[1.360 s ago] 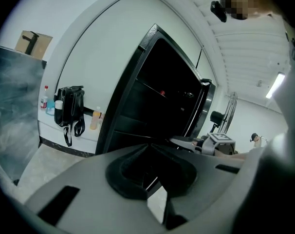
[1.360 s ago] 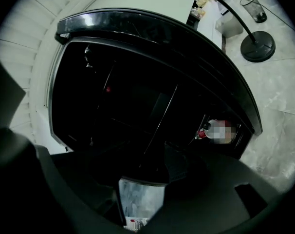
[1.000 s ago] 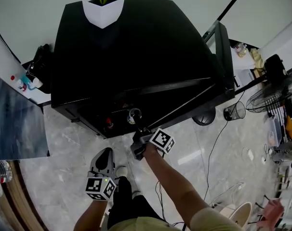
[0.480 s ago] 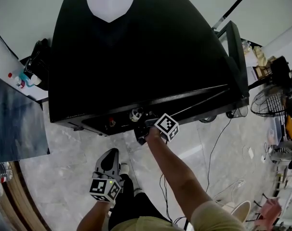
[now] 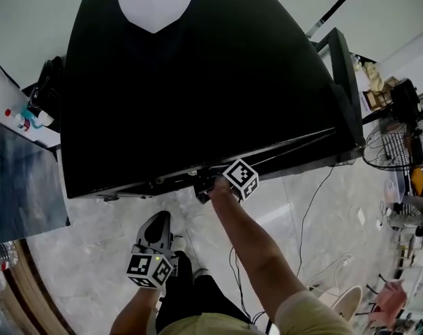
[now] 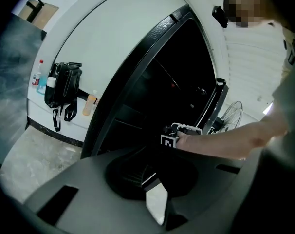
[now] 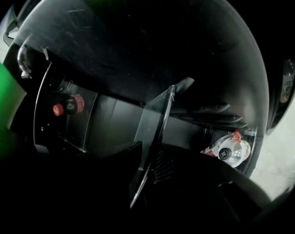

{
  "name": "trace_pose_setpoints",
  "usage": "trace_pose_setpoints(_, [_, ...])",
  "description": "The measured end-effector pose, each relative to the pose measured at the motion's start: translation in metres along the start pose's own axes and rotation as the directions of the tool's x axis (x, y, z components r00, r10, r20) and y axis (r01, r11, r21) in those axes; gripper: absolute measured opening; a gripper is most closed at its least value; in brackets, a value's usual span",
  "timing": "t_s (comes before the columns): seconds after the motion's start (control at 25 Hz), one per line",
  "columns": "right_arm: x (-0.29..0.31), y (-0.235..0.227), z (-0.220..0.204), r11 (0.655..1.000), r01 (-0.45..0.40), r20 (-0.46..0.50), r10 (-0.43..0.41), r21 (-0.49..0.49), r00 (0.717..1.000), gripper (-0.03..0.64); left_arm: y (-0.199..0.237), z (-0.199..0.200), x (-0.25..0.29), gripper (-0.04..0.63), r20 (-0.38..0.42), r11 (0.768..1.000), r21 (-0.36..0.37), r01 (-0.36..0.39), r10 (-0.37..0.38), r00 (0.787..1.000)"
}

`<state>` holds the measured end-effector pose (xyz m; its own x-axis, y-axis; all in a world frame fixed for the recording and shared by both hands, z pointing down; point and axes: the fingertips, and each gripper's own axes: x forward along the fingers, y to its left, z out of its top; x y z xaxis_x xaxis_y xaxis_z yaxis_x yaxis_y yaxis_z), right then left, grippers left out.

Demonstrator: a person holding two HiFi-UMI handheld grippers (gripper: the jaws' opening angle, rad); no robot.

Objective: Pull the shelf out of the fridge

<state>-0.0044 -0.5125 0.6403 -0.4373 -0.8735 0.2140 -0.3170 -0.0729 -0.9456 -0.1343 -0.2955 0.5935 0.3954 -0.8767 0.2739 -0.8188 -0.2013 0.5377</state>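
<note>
The black fridge (image 5: 197, 82) fills the head view from above, and its top hides the inside. My right gripper (image 5: 203, 186) reaches in under the front edge. In the right gripper view the clear glass shelf (image 7: 157, 116) runs edge-on between the jaws of my right gripper (image 7: 147, 156). The jaws are closing, and the dark fingers lie against both faces of the pane. My left gripper (image 5: 154, 223) hangs low over the floor beside my leg. It is shut with nothing in it, and its grey body (image 6: 152, 182) fills the bottom of its own view.
The fridge door (image 5: 344, 82) stands open at the right. Inside lie a red-labelled bottle (image 7: 228, 150) and a red-capped one (image 7: 64, 106). A white plant pot (image 5: 154, 2) sits on top. A fan (image 5: 400, 145) and a cable (image 5: 316, 208) are at the right; a black bag (image 6: 60, 89) hangs at the left.
The right gripper has pushed forward under the fridge's top edge. The head view has shifted over the fridge, so the interior no longer shows. The left gripper has hardly moved.
</note>
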Motion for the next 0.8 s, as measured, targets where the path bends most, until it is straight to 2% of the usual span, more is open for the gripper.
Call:
trace_pose_setpoints(0.28, [-0.011,-0.001,-0.002,1.0,-0.009,-0.023,0.009,-0.003,1.0,0.064,0.001,0.004,0.012,0.032,0.02,0.997,-0.081,0.001,0.001,1.0])
trace_pose_setpoints(0.52, [-0.029,-0.004,-0.005,1.0,-0.012,-0.023,0.012,0.018,1.0,0.06,0.003,0.003,0.017,0.099,0.064,0.974,-0.225,-0.017,0.032,0.997])
trace_pose_setpoints(0.64, [-0.037,-0.007,-0.007,0.999,-0.01,-0.021,0.011,0.032,1.0,0.06,0.008,0.0,0.022,0.13,0.102,0.949,-0.314,-0.004,0.037,0.994])
trace_pose_setpoints(0.8, [-0.049,-0.009,-0.011,0.999,-0.011,-0.032,0.012,0.032,0.999,0.058,0.02,-0.008,0.029,0.162,0.144,0.884,-0.467,0.024,0.049,0.988])
